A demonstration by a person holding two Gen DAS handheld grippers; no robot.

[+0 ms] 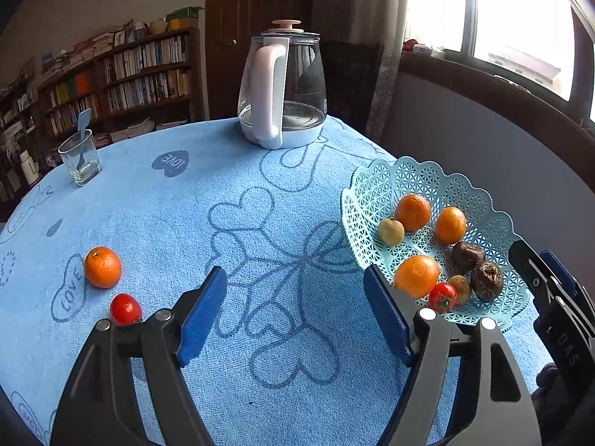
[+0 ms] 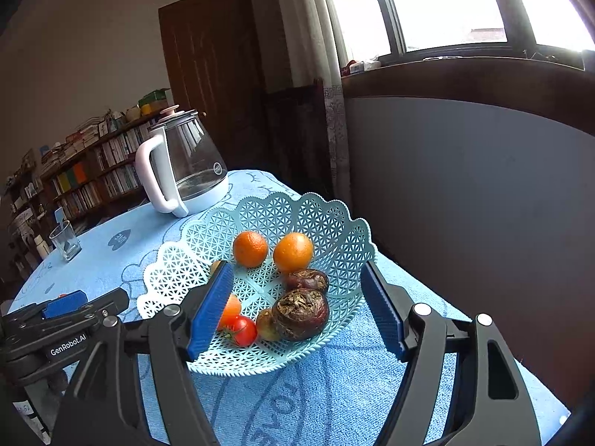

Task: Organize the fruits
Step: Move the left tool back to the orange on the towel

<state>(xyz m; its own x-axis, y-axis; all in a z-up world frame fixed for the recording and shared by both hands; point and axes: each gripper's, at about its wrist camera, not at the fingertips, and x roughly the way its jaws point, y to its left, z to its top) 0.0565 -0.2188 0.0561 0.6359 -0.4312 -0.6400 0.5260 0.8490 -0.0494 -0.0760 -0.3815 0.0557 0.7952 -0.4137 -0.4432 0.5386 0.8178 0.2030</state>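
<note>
The table (image 1: 223,171), covered with a blue patterned cloth, carries a lattice basket (image 1: 375,189) at its right side. The basket already holds three oranges, a tomato, two dark fruits and two small pale fruits. Two fruits remain loose on the cloth, well apart from the basket: an orange (image 1: 103,267) and, just beside it, a small red tomato (image 1: 125,309).

The left gripper (image 1: 295,308) stands spread and empty over bare cloth, with the loose fruits off its left finger. The right gripper (image 2: 297,308) is likewise spread and empty, framing the basket.

Recommended procedure: swing the left gripper toward the loose orange, centre it between the pads, and close gently to avoid rolling or bruising.
</note>
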